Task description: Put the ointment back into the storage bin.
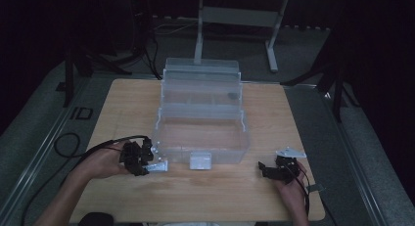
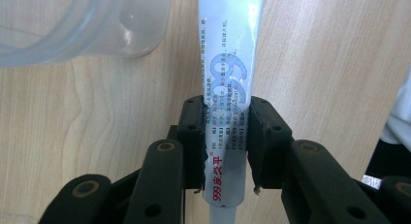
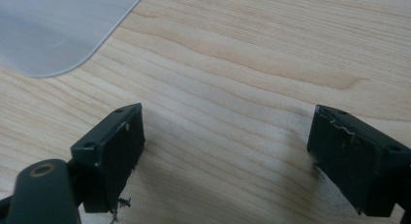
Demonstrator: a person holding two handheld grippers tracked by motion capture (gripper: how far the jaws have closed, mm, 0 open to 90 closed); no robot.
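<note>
A white ointment tube point(image 2: 226, 78) with blue and red print lies along the wooden table, and my left gripper point(image 2: 225, 136) is shut on its lower part. From above, the left gripper point(image 1: 147, 160) sits by the front left corner of a clear plastic storage box point(image 1: 161, 138), the tube point(image 1: 158, 167) poking out to its right. My right gripper point(image 1: 264, 168) rests low over bare wood at the front right; its jaws point(image 3: 225, 156) stand wide open with nothing between them.
The clear box's open lid point(image 1: 201, 72) stands up at the back, and a white latch point(image 1: 200, 160) hangs at its front wall. A rounded box corner point(image 2: 87, 30) lies close ahead of the left gripper. A metal table frame point(image 1: 235, 15) stands beyond the table.
</note>
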